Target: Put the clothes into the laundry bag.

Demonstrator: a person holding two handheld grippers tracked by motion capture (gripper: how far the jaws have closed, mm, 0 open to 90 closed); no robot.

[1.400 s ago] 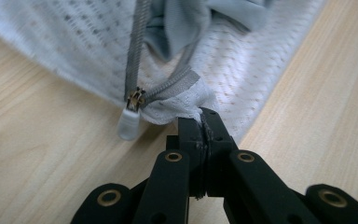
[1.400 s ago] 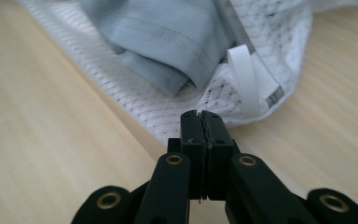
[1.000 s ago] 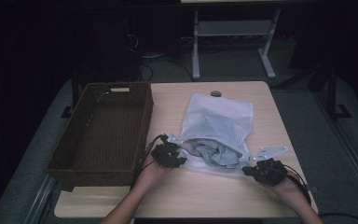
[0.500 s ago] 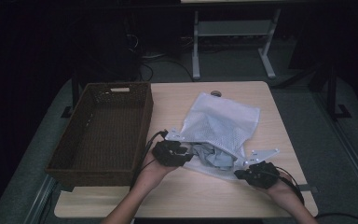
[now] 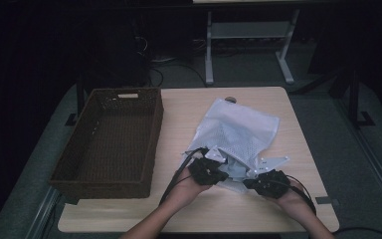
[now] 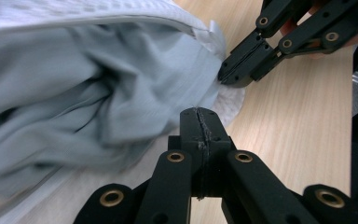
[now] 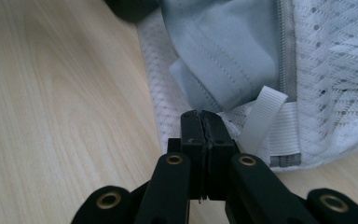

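So the white mesh laundry bag [image 5: 238,132] is lying flat on the pale wood-grain tabletop [image 5: 189,107], just right of the brown woven basket [image 5: 110,139]. Soft grey-blue cloth [image 6: 88,93] is bunching out of its mouth. The left claw [image 6: 200,116] has just been closing; its jaws are sitting together at the cloth's edge, whether pinching fabric I can't tell. The right claw [image 7: 200,119] is clamping the bag's mesh hem beside the zipper [image 7: 286,51] and ribbed white loop [image 7: 261,116].
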